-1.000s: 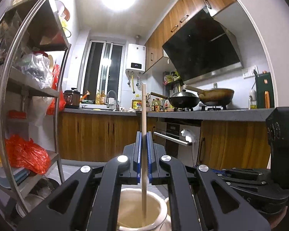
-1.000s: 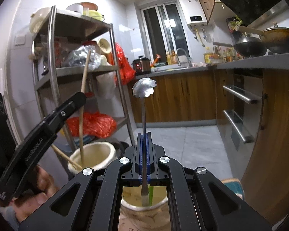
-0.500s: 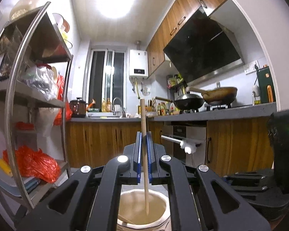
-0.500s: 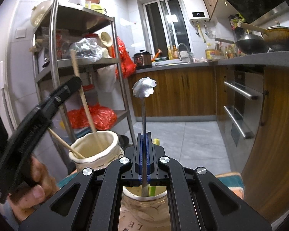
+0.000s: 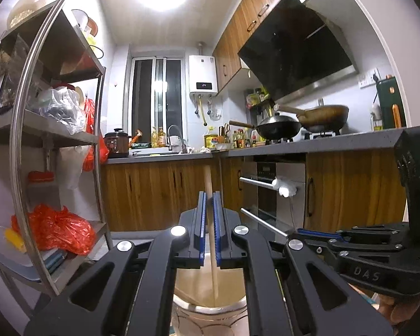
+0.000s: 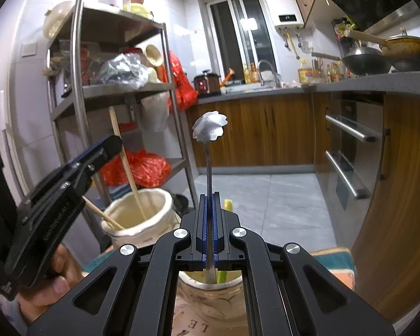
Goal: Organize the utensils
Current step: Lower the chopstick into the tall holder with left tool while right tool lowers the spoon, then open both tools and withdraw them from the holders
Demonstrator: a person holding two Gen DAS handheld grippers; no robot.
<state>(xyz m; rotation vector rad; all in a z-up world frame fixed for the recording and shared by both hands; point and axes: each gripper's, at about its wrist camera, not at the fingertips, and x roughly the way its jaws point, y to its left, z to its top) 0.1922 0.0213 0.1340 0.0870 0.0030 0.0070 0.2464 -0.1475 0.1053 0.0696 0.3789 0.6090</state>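
My left gripper (image 5: 207, 196) is shut on a thin wooden stick (image 5: 210, 240). The stick's lower end reaches into a cream ceramic jar (image 5: 239, 303) right below. In the right wrist view the same gripper (image 6: 109, 145) reaches in from the left over that jar (image 6: 154, 224), where a second wooden stick (image 6: 103, 215) leans. My right gripper (image 6: 210, 196) is shut on the handle of a metal spoon (image 6: 210, 130) whose scalloped head points up. The spoon's lower end hangs in a second patterned jar (image 6: 210, 302), next to a green utensil (image 6: 222, 275). The right gripper (image 5: 299, 232) also shows low on the right of the left wrist view.
A steel shelf rack (image 6: 78, 92) with bags and a red sack (image 6: 142, 168) stands to the left. Wooden cabinets and an oven with bar handles (image 6: 350, 131) run along the right, with woks (image 5: 280, 128) on the counter. A hand (image 6: 50, 288) holds the left gripper. The jars rest on a patterned cloth (image 6: 330, 260).
The wooden stick has sunk lower between the left pads, deeper into the cream jar, and its top leans further left. The spoon and the right gripper have kept still.
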